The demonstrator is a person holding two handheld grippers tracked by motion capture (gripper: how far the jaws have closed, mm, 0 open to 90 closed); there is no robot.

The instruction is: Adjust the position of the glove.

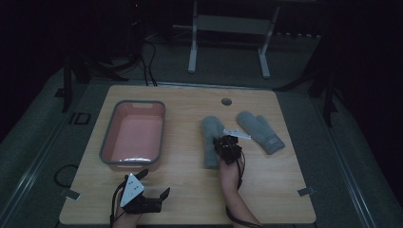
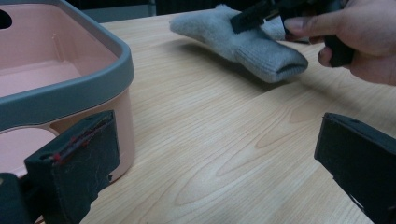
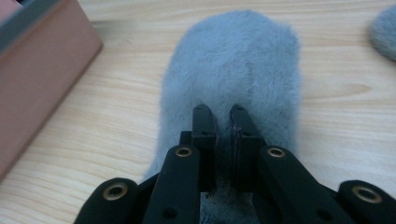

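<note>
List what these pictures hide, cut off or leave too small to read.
- Near grey mitten, high view: the right tongs cover part of it.
- Pink tub, left gripper view: cut off by the frame's left edge.
- Far mitten label, high view: too small to read.

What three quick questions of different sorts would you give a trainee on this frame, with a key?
1. True or false: the right gripper has its fingers closed on the nearer grey mitten.
2. Multiple choice: where does the left gripper sit? A) inside the pink tub B) over the bare table near its front edge, fingers apart C) on the far mitten
3. Fill in: the two mittens lie to the ____ of the tub in the high view.

Key: 1 true, the fingers pinch the mitten's fabric. 2 B, nothing sits between its fingers. 3 right.
</note>
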